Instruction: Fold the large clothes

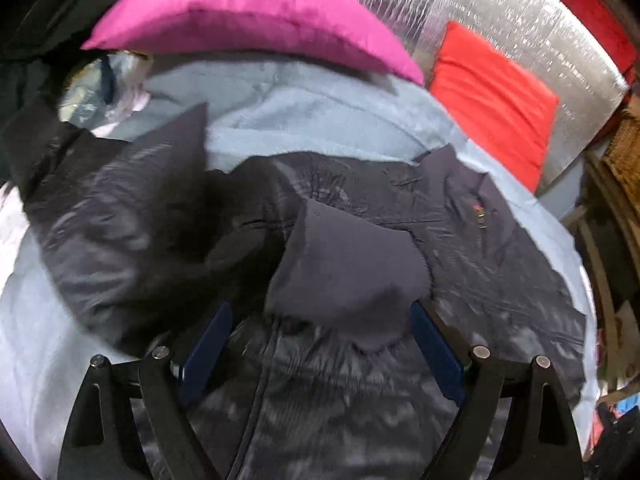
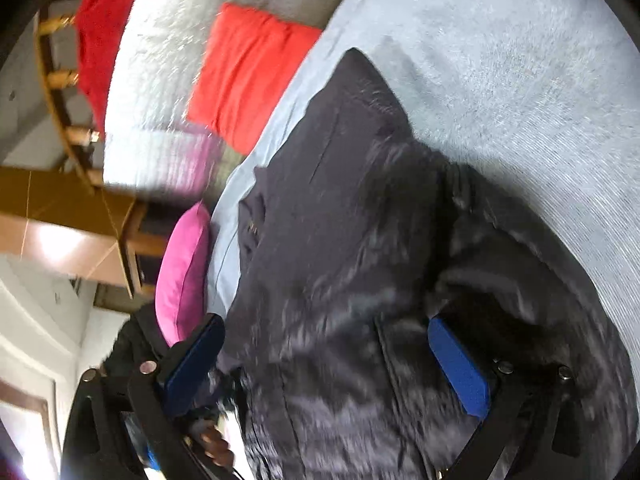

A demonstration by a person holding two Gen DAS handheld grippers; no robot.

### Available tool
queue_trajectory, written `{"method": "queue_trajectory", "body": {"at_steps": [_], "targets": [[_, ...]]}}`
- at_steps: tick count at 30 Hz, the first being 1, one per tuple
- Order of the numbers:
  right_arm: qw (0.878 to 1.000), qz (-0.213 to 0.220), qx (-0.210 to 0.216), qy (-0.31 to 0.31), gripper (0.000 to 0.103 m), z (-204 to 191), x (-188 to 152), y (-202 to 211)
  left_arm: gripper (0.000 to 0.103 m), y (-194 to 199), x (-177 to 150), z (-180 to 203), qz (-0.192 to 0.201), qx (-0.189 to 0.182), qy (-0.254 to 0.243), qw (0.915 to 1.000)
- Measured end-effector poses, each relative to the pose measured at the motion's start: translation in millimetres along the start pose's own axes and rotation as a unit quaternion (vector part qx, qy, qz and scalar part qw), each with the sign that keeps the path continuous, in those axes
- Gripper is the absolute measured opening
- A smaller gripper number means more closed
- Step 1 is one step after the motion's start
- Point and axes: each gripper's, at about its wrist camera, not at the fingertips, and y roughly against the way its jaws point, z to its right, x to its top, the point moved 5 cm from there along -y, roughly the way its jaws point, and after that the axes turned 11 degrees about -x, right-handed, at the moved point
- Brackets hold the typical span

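Pale blue bed cover (image 1: 320, 112), fleecy, spread wide. Magenta pillow (image 1: 248, 12) rests on the cover's far edge. Red cushion (image 1: 492, 100) just beside the cover, leaning on a silver foil sheet (image 1: 520, 12). Red cloth (image 2: 100, 32) hangs beyond the foil, over a wooden rail (image 2: 60, 92). Crumpled clear plastic bag (image 1: 96, 92) near the magenta pillow.

a dark navy quilted jacket (image 1: 340, 248) lies on a pale blue-grey blanket (image 1: 304, 112), with a magenta pillow (image 1: 248, 12) far, a red cushion (image 1: 492, 96) far right, and blue gripper pads (image 1: 436, 356).
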Motion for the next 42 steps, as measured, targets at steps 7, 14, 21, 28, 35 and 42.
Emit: {"method": "queue_trajectory", "body": {"at_steps": [7,14,21,28,35,42], "targets": [[0.999,0.005,-0.046,0.000,0.022,1,17,-16,0.016,-10,5,-4,-0.015,-0.011,0.001,0.9998],[0.977,0.008,-0.151,0.149,0.026,-13,1,-27,0.029,-13,-35,-23,-0.054,0.044,-0.040,0.9967],[0.961,0.059,-0.132,0.236,0.103,-44,-20,31,0.077,56,-28,-12,0.061,0.060,-0.061,0.9945],[0.954,0.115,-0.083,0.263,0.103,-85,0,53,0.082,77,-24,29,0.136,0.084,-0.134,0.9781],[0.945,0.103,-0.158,0.268,0.103,-71,55,-18,0.082,-10,-34,43,0.044,0.109,-0.180,0.9766],[0.899,0.098,-0.282,0.321,0.103,-44,53,-68,0.093,-39,-40,22,0.022,0.100,-0.172,0.9798]]}}
